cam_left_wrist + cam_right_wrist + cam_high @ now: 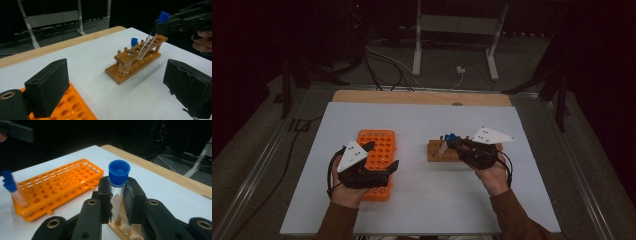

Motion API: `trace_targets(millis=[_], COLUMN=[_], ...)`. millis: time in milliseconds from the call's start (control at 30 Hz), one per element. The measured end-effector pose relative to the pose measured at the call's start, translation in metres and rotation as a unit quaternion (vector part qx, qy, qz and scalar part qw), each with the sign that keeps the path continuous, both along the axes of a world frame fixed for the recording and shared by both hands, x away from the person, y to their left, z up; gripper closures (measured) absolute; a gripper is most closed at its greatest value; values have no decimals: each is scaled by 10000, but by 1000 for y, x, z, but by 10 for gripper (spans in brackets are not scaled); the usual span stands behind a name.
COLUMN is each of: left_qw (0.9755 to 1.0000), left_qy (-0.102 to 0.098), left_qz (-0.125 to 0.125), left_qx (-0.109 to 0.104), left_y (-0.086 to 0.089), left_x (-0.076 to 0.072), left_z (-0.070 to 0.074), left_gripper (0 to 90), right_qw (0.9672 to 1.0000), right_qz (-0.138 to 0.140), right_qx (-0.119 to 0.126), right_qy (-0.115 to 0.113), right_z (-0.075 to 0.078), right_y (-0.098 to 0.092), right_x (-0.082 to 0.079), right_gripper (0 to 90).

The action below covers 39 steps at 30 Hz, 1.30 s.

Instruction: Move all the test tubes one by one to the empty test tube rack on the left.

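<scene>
A wooden worktop point(422, 97) is covered by a white sheet point(422, 195). On the sheet, an orange tube rack point(379, 150) is seen left of centre, a wooden tube rack point(442, 152) right of centre.

Orange rack point(379, 150): near end hidden under left gripper point(382, 156); cut off at 6 o'clock in left gripper view.
Held tube point(117, 195): lower end hidden behind right gripper point(117, 203).
Wooden rack point(439, 150): 3 o'clock end covered; holes too small to count.
Capped tubes point(10, 187): blurred, cut off at 9 o'clock.
</scene>
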<state>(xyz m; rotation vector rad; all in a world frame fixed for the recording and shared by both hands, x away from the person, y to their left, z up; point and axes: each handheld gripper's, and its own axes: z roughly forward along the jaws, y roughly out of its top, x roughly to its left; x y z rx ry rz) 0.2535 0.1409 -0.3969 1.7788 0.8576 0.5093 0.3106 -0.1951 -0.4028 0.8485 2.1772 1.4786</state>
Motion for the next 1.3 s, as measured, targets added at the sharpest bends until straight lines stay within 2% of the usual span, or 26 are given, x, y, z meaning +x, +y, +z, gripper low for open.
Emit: trace_targets(millis=[67,133,267,533,633,867,1067,1300], left_qw=[10000,9996,9987,9961,9952,9939,9945,9932], left_qy=[19,28,13,-53,-62,2,25,-11], left_qz=[-68,-261,-506,-819,-832,-856,-847,-960], left_qx=[-3,-92,3,321,504,694,619,656], left_y=[-4,-9,-22,-49,-55,-60,-59,-59], left_x=[2,2,4,8,11,16,18,16], left_z=[1,1,1,2,0,-4,-4,-5], left_gripper=[85,137,189,470,542,664,716,770], right_qw=[10000,9999,9993,9977,9967,9948,9928,9918], right_qz=[86,163,353,680,801,981,1120,1194], right_qx=[-10,-12,-23,-28,50,156,254,258], right_qy=[19,43,73,72,122,213,339,383], right_z=[1,2,6,16,18,21,21,21], right_y=[5,10,21,41,47,55,58,60], right_x=[-1,-2,-7,-14,-14,-14,-14,-14], right_gripper=[773,773,773,773,773,773,773,772])
